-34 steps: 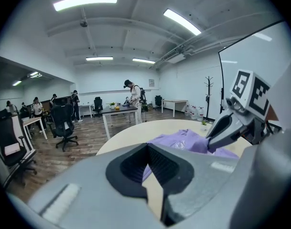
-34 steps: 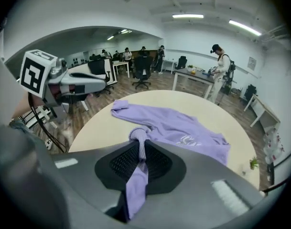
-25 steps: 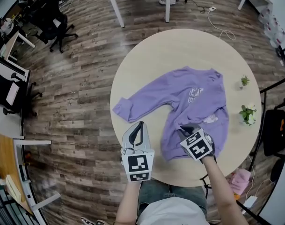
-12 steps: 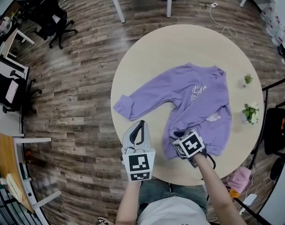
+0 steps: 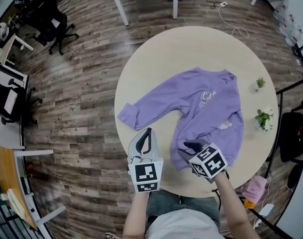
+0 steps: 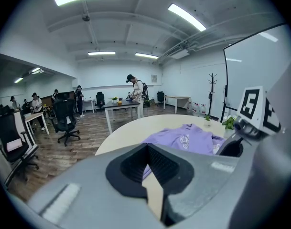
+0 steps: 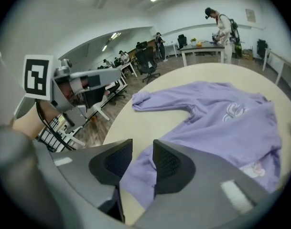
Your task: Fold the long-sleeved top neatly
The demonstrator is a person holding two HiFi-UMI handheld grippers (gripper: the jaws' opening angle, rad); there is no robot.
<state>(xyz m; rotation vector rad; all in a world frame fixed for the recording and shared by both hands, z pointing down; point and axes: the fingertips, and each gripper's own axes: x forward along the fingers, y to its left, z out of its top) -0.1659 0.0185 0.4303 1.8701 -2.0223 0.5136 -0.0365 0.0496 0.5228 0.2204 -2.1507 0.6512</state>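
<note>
The right claw (image 5: 187, 149) hangs over the near hem of the top (image 5: 211, 114). Its jaws stand a narrow gap apart and have just been opening. Purple cloth shows through the gap beneath them, not pinched. The left claw (image 5: 148, 132) sits just left of that hem, off the cloth, its jaws closed on nothing. The top lies spread on the table (image 5: 191, 49), print up, one sleeve stretched out to its left. Two small plants (image 5: 263, 119) stand right of the top.

Matt purple cloth top (image 5: 206, 108) on a smooth pale table (image 5: 191, 49), above grainy wood-plank floor (image 5: 86, 98).
</note>
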